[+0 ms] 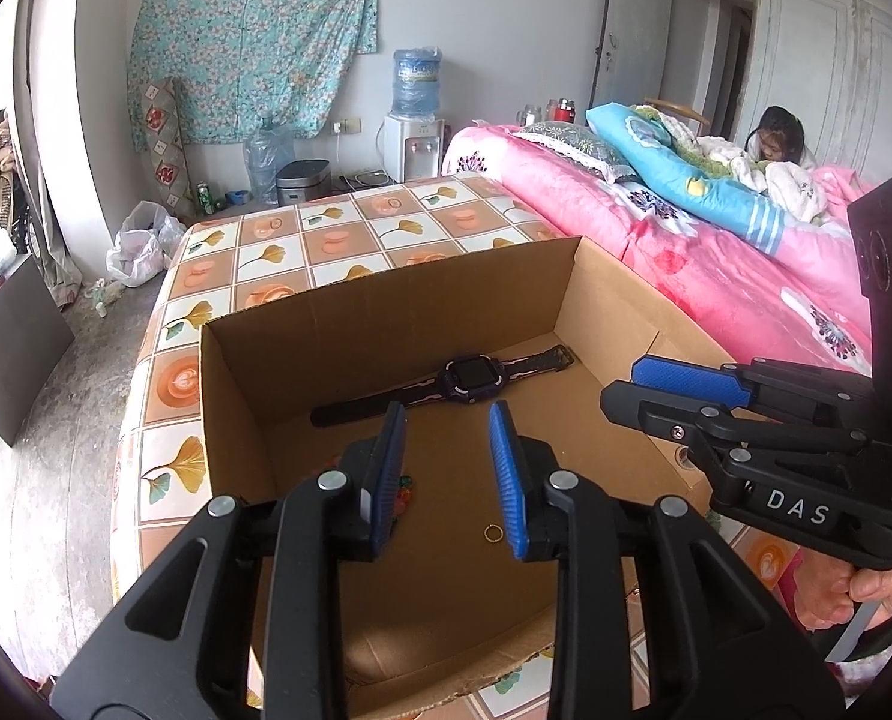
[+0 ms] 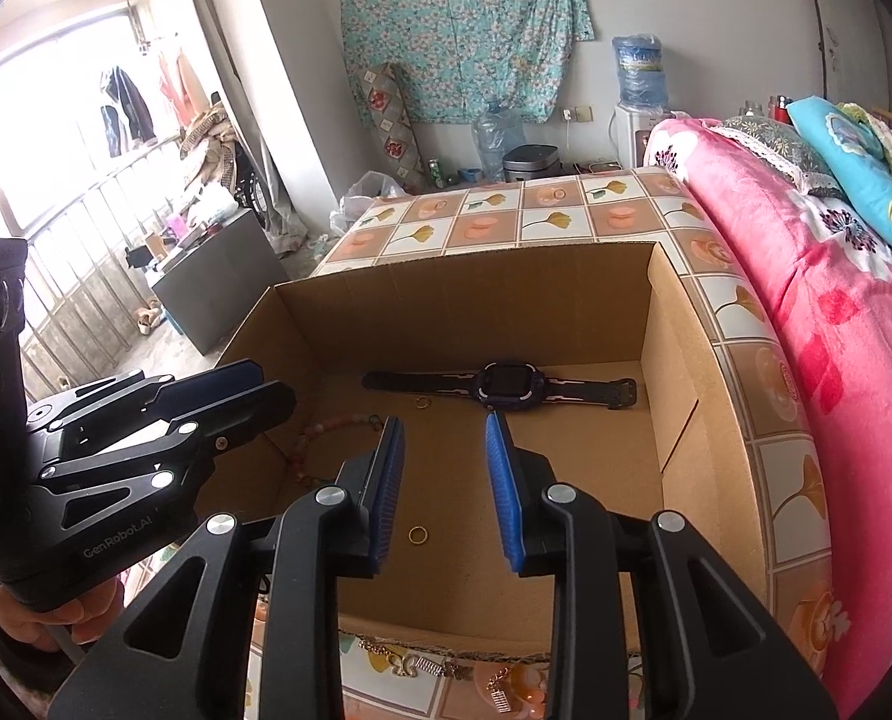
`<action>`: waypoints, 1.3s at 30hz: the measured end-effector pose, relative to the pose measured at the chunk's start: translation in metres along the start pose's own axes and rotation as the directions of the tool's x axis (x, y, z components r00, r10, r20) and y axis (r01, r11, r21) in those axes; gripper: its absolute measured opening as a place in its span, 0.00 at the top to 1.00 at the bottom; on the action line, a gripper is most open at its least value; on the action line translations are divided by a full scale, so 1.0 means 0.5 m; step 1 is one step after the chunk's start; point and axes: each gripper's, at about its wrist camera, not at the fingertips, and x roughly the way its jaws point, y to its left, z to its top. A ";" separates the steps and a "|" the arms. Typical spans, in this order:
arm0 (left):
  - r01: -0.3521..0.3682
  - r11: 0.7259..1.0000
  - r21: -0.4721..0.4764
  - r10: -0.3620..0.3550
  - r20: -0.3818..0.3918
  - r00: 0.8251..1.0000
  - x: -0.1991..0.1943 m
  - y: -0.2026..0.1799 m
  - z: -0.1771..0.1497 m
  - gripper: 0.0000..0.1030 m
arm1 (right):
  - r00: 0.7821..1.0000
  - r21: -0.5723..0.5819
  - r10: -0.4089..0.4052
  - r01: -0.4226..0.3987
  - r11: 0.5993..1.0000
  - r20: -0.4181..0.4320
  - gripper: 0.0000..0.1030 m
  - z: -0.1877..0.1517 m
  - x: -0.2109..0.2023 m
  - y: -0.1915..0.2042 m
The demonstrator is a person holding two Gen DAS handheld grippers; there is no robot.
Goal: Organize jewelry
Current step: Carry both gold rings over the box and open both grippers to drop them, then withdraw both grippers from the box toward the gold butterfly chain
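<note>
Only rightward: 2 rings (image 2: 418, 534), bracelet (image 2: 326, 429).

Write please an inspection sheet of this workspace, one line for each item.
Surface: table with tiled floral cover, beside a pink bed.
Job's things: open box holds a watch, two gold rings and a bead bracelet; chain pieces lie outside its near edge.
Clutter: nothing seen on the table.
Grippers: left gripper and right gripper open, empty, above the box.
Cables: nothing seen.
Surroundings: water dispenser, a person on the bed.
</note>
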 end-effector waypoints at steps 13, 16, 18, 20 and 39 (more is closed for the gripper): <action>0.040 0.999 0.030 -0.043 0.101 0.994 -0.078 -0.007 -0.043 0.62 | 0.997 0.011 0.048 -0.048 0.999 0.060 0.61 -0.010 -0.047 -0.002; 0.071 0.997 0.036 -0.075 0.116 0.990 -0.100 -0.007 -0.069 0.61 | 0.994 0.006 0.074 -0.075 0.997 0.074 0.61 -0.018 -0.066 -0.004; 0.093 0.995 0.042 -0.097 0.119 0.988 -0.113 -0.009 -0.088 0.58 | 0.993 0.001 0.093 -0.094 0.996 0.074 0.61 -0.026 -0.077 -0.004; 0.112 0.993 0.043 -0.117 0.114 0.987 -0.124 -0.011 -0.109 0.56 | 0.991 -0.013 0.115 -0.115 0.993 0.069 0.61 -0.038 -0.086 -0.002; 0.122 0.992 -0.018 -0.122 0.019 0.992 -0.112 -0.003 -0.209 0.56 | 0.980 -0.007 0.196 -0.196 0.981 -0.031 0.55 -0.127 -0.089 0.018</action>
